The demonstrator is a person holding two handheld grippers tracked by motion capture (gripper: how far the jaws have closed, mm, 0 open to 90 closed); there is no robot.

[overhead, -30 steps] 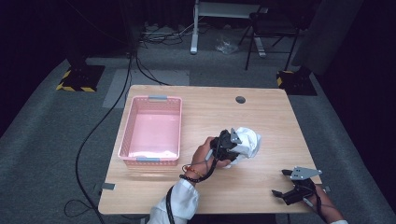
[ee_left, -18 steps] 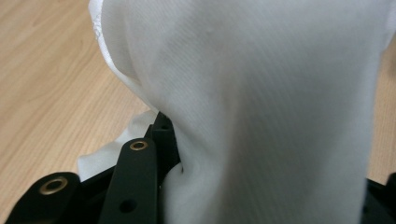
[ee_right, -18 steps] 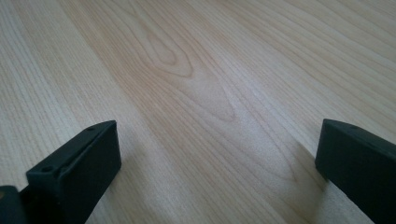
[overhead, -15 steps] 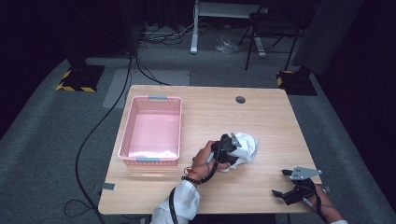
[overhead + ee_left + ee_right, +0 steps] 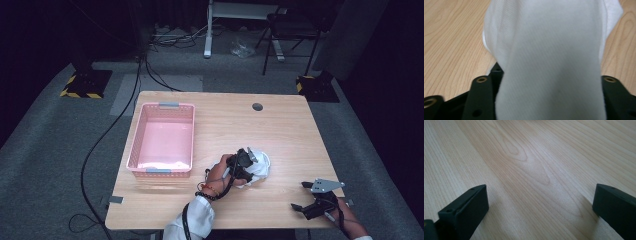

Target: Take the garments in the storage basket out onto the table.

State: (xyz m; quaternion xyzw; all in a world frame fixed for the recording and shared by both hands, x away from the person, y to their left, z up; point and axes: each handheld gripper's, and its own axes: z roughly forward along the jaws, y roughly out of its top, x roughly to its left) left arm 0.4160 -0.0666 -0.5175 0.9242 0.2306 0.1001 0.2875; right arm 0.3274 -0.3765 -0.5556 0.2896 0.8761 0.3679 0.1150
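While the pink basket [image 5: 162,141] waits at the left of the table [image 5: 280,130], the work in hand centres on a white cloth [image 5: 256,167] lying to its right.

Basket: it stands on the left part of the table, long side running away from the person; its floor looks bare, with no cloth in it, though the mesh walls hide little.

Cloth: it is a crumpled white bundle resting on the wood just right of the basket, near the table's middle front; in the left gripper view the white cloth [image 5: 549,62] fills the space between the two black jaws and drapes forward onto the table.

Left gripper [image 5: 243,161]: it sits on the cloth with the person's hand behind it. Its jaws have just been opening and now stand partly apart, with the fabric between them; the pads appear to have let go of the fabric rather than to press on it.

Step in hand: judged from this, the cloth is being set down or let go on the table, not carried.

Next move: it likely calls for a fresh, firmer pinch on a fold or edge of the cloth, or a lift clear of it, before anything can go left to the basket.

Right gripper [image 5: 315,202]: it rests at the front right corner of the table, well apart from the cloth; the right gripper view shows its jaws wide apart over bare wood, holding nothing.
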